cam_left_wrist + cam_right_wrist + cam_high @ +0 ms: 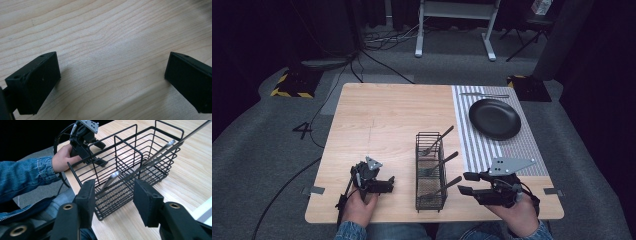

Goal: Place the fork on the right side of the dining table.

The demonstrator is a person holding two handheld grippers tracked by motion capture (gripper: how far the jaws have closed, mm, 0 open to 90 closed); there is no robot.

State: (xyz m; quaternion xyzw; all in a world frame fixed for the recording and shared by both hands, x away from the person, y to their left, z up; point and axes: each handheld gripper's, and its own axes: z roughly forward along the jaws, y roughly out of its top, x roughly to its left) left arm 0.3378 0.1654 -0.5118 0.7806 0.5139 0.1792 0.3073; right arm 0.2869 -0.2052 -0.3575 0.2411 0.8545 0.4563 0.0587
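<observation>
Reach step. Your right gripper [466,183], low right of the high view, has jaws half-spread and empty, just right of the wire basket [431,200] at lower centre. The nearest fork [443,187] leans out toward it. Next: close on that handle. Your left gripper [387,184] idles wide open.

High view looks down and forward over the whole bench [382,115]; right gripper view sits close on the basket [140,162] — both share it; left gripper view hugs bare wood.

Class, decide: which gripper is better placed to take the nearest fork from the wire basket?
Right. The right gripper points open-jawed at the nearest fork in the basket; the left gripper rests over bare table.
</observation>
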